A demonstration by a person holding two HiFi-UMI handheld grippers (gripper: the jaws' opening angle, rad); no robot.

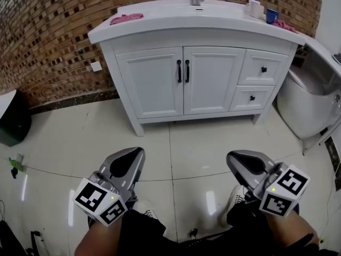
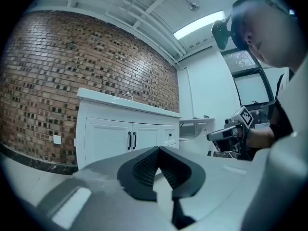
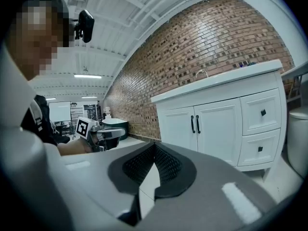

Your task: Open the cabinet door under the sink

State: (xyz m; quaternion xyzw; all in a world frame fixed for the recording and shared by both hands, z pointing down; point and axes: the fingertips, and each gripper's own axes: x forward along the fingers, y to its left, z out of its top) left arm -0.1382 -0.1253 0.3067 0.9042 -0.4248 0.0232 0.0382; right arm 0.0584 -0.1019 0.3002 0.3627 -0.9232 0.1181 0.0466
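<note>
White two-door vanity cabinet (image 1: pixel 154 84) under the white sink top (image 1: pixel 160 24) stands against the red brick wall (image 1: pixel 48 41). Both doors (image 1: pixel 213 79) shut, two black bar handles (image 1: pixel 183 71) side by side at the centre seam, two small drawers (image 1: pixel 261 68) to their right. Left gripper (image 1: pixel 137 153) and right gripper (image 1: pixel 233 158) are held low over the person's legs, side by side w/ a gap between them. Both aim fwd at the cabinet, well apart from it across the glossy tiled floor (image 1: pixel 176 143); marker cubes (image 1: pixel 100 200) at the rear ends, nearest the body. Left gripper view: fingers (image 2: pixel 144 166) pressed together at the tips, nothing between them, cabinet ahead & a bit left. Right gripper view: its fingers (image 3: pixel 142 165) also pressed together, empty, handles ahead & right of centre. On the sink top: pink cloth (image 1: pixel 126 18) at left, white bottle (image 1: pixel 254 7) and blue cup (image 1: pixel 272 16) at right.
</note>
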